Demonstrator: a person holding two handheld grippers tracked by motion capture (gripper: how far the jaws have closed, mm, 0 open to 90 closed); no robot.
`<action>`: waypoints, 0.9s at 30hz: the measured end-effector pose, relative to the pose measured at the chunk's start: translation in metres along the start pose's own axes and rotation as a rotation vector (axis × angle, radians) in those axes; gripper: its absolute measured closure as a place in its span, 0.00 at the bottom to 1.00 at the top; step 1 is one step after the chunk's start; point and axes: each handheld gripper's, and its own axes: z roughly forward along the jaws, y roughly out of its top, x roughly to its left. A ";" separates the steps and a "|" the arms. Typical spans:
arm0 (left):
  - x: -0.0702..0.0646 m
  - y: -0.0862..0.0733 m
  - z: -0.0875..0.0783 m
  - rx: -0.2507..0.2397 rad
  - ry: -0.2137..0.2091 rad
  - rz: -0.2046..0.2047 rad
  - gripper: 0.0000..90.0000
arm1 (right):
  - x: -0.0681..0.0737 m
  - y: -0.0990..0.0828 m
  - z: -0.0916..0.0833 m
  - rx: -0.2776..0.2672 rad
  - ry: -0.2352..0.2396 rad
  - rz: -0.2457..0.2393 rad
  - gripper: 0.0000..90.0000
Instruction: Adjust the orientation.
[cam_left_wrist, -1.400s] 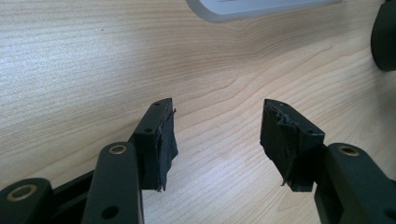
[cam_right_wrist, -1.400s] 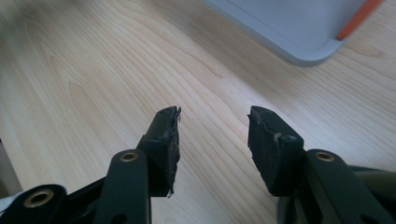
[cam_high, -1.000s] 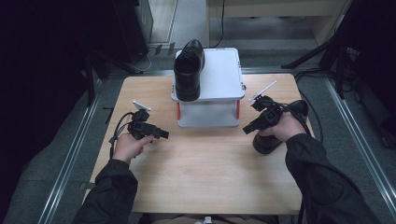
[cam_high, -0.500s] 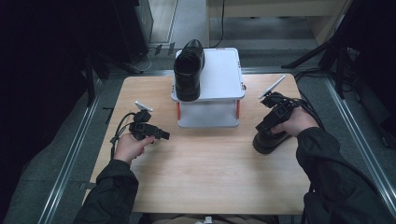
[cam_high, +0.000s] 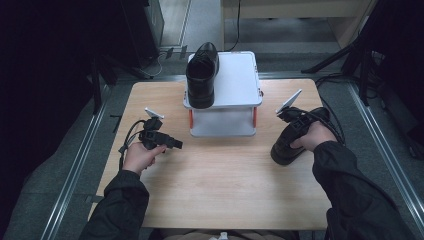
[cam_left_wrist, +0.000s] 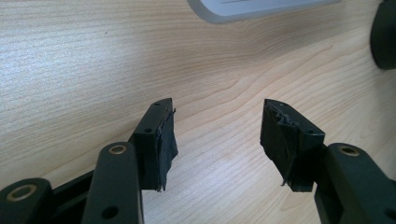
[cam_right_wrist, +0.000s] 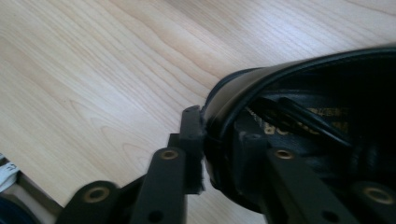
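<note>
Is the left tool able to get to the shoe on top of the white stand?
Probably yes. The left tool is open with nothing between its jaws, and only bare table lies between it and the stand bearing the shoe.

We see open table (cam_high: 220, 185) from 4 to 8 o'clock, passable between both hands. At 12 o'clock a white stand (cam_high: 235, 90) carrying a shoe (cam_high: 201, 75) blocks the way. Second shoe (cam_high: 290, 142) sits at 3 o'clock.
</note>
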 end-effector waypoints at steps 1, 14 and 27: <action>0.000 0.000 0.001 0.005 0.006 0.002 0.50 | 0.001 0.001 0.001 0.006 -0.003 0.002 0.87; -0.004 0.005 0.006 0.009 0.013 0.023 0.50 | -0.010 -0.028 -0.013 -0.003 0.061 -0.021 0.90; -0.006 0.007 0.008 0.019 0.010 0.021 0.50 | -0.031 -0.075 -0.026 -0.015 0.083 -0.034 0.87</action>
